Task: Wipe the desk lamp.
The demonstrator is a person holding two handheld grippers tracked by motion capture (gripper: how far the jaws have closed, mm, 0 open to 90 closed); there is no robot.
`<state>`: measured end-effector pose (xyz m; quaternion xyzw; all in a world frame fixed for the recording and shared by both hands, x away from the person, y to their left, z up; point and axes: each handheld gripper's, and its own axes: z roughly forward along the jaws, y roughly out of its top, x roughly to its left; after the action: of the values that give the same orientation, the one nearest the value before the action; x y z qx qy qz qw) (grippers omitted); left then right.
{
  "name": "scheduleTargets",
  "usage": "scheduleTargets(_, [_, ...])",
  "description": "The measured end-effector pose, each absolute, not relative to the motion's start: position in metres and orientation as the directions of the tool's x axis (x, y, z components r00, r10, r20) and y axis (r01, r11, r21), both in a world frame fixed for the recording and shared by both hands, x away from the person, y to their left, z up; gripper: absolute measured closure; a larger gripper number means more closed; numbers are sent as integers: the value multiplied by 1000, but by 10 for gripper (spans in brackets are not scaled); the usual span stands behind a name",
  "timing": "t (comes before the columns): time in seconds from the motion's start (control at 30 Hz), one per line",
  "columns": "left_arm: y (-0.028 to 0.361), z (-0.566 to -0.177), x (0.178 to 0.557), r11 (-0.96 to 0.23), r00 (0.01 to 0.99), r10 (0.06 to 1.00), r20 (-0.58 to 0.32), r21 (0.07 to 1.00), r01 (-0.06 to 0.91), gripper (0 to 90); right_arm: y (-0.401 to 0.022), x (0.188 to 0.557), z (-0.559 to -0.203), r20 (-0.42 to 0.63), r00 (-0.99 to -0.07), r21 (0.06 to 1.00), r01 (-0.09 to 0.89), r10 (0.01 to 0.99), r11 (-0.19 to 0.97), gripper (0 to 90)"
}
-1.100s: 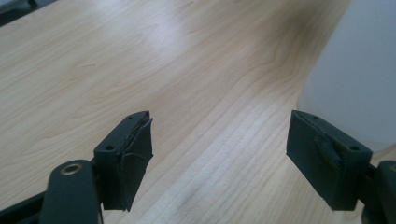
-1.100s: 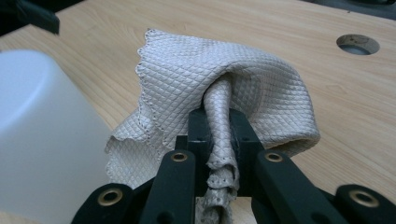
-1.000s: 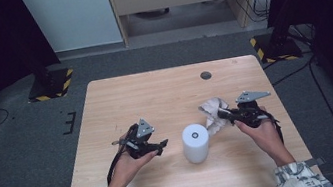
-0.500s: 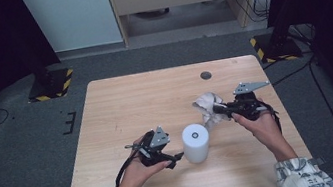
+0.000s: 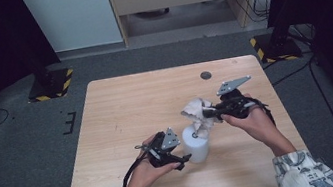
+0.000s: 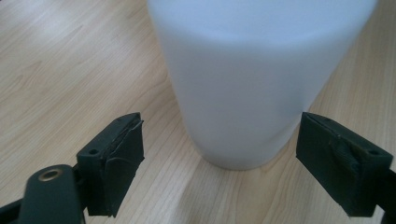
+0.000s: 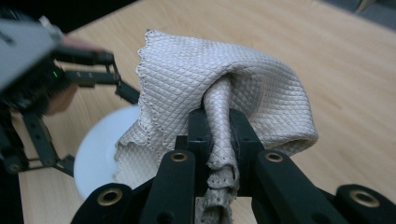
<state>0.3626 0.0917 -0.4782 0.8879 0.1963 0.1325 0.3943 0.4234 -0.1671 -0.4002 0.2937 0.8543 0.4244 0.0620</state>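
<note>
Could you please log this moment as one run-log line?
left gripper: open around cup | right gripper: shut on cloth, above cup

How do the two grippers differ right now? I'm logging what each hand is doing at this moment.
The left gripper has its jaws spread wide either side of the white cup, touching nothing; the right gripper is shut on a bunched cloth. The left gripper sits low by the cup's base, while the right gripper holds the cloth above the cup's rim. Both are black, hand-held, and meet at the cup.
</note>
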Motion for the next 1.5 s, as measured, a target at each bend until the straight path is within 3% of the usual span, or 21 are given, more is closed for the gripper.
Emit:
scheduleTargets(0.23, [88,-476,361,-585,898,438,45,772,247,238,-166,428,-423,163,-812,734,480,561,481,822])
scheduleTargets(0.47, [78,-476,361,-604,896,438,72,762,234,193,-161,430,-445,182,-812,708,500,555,499,825])
scheduleTargets(0.97, [79,-476,361,-604,896,439,70,761,237,193,-164,428,-484,224,-797,678,540,561,498,825])
scheduleTargets(1.3, [79,-477,362,-609,896,439,66,755,242,197,-172,421,-457,214,-812,764,485,543,425,825])
scheduleTargets(1.5, [79,-477,362,-611,896,439,67,754,242,198,-168,423,-471,213,-807,725,508,551,464,825])
